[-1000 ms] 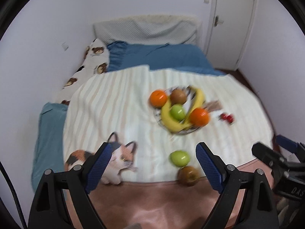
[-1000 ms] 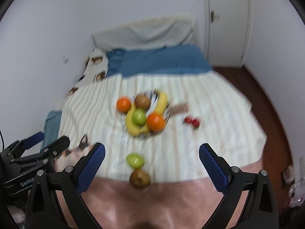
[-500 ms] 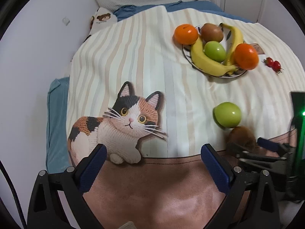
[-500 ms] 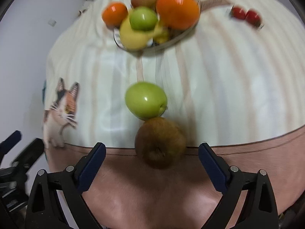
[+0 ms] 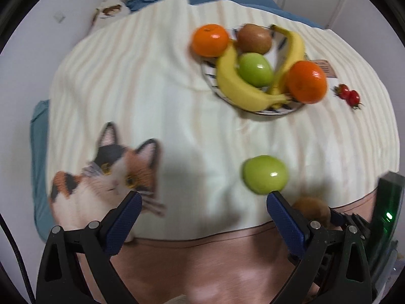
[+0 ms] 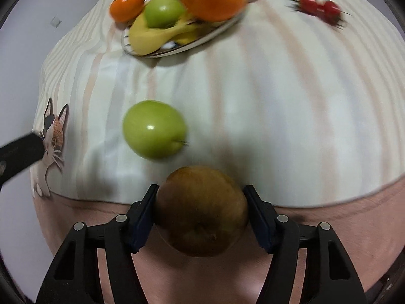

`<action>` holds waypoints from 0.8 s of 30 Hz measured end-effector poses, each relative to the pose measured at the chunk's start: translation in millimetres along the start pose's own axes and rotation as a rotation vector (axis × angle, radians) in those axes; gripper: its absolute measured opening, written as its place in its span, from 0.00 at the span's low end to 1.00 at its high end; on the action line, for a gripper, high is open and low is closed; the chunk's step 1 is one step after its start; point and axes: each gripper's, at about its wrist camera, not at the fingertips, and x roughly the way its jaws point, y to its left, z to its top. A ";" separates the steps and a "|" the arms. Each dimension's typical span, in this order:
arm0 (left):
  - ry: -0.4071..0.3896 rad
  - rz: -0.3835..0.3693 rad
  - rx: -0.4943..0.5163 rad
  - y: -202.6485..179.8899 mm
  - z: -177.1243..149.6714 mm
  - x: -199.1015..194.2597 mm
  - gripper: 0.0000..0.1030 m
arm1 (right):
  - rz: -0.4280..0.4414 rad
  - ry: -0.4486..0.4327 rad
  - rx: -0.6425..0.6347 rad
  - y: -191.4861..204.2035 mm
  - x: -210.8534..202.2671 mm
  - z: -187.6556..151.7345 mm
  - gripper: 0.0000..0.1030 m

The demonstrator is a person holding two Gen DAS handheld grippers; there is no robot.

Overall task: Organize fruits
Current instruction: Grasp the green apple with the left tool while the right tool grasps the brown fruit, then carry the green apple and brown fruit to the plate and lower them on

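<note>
Dropped close over the bed [image 5: 152, 88] since a second ago, both grippers, from a high view of the whole room to a near view of the striped blanket. Closing now, right gripper [image 6: 201, 204], jaws on either side of the brown fruit [image 6: 201, 212], pads at or almost at its skin; impossible to tell whether they press yet. Wide apart and empty, left gripper [image 5: 203, 214], hanging over bare blanket.

Landmark: the plate [image 5: 210, 72], far side of the blanket. On or against it: two bananas [image 5: 235, 86], a green apple, a brown fruit, two oranges. Just right of the plate: two small red fruits [image 5: 349, 96]. Nearer than the plate, well apart from it: loose apple [image 6: 154, 129]. Nearer again, just beside that apple, at the blanket's pink hem: the brown fruit between the right jaws. Left of the plate and nearer: printed cat [image 5: 106, 174].

Step in hand, by judgement: gripping the brown fruit for a move to the plate. To do well: squeeze across the widest part, firm but not crushing. Lift straight up before travelling, clear of the loose apple. Plate crowded and fruit round, so set down low in a gap, not dropped, to avoid rolling.
</note>
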 end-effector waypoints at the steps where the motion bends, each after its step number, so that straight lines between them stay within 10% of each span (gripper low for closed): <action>1: 0.016 -0.020 0.003 -5.1 4.0 4.6 0.98 | -0.004 -0.005 0.008 -8.3 -5.7 -1.4 0.67; 10: 0.154 -0.118 0.142 -66.3 30.2 67.3 0.97 | -0.077 -0.052 0.054 -60.3 -49.0 -0.8 0.67; 13: 0.184 -0.081 0.204 -78.8 27.9 87.8 0.60 | -0.072 -0.048 0.078 -70.4 -51.0 11.7 0.67; 24: 0.106 -0.046 0.181 -49.0 -11.7 52.3 0.60 | -0.036 -0.016 0.065 -70.3 -47.2 13.8 0.67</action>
